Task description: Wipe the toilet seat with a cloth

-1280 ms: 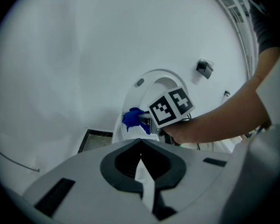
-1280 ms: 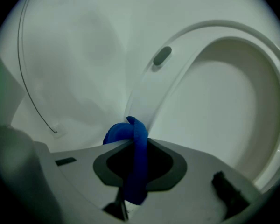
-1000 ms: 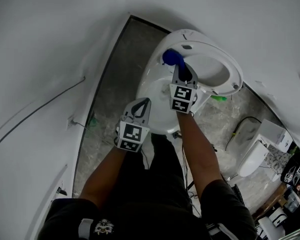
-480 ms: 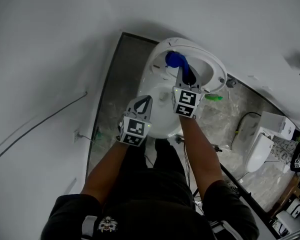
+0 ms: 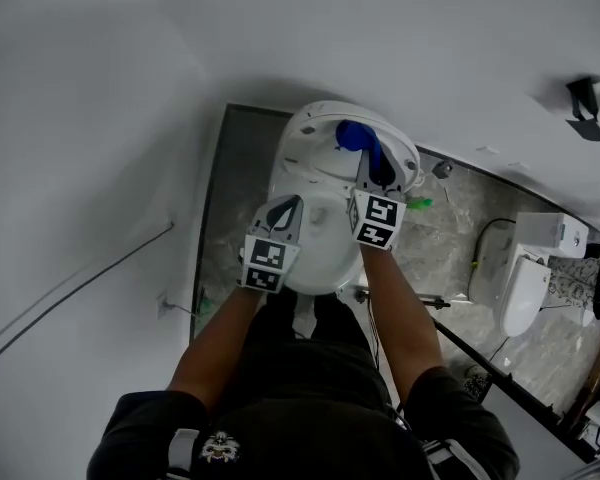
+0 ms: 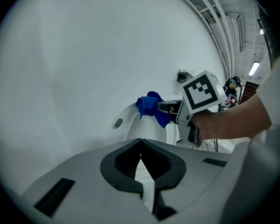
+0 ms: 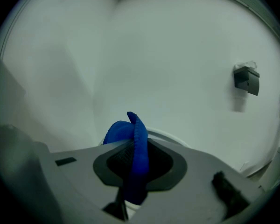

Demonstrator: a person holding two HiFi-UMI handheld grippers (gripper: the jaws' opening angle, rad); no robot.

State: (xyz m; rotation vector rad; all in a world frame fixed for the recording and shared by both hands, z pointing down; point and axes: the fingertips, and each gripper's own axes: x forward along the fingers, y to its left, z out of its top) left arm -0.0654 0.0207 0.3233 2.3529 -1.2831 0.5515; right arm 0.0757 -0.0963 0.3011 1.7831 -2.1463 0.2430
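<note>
- The right gripper (image 5: 372, 171) is closed tight on a blue cloth (image 5: 354, 135). In the right gripper view, the cloth (image 7: 138, 146) is pinched between the two jaws of the right gripper (image 7: 137, 149), and a bunch of it sticks up past the tips.
- The cloth is pressed on the far part of the toilet seat (image 5: 302, 136), close to the white wall.
- The left gripper (image 5: 291, 202) is closed all the way. In its own view the left gripper (image 6: 140, 142) has its jaw tips touching, with nothing between them.
- The left gripper hangs over the toilet bowl (image 5: 318, 268), just beside the right gripper and not touching the cloth.
- Inside the bowl only white shows. I cannot tell if anything is in it.
- From the left gripper view, the right gripper (image 6: 164, 108) points at the seat (image 6: 127, 123) with the cloth (image 6: 148, 105) at its tips.
- A second toilet (image 5: 524, 294) stands well apart on the person's right, on the gray floor.
- A small dark box (image 7: 246, 80) is fixed high on the wall.
</note>
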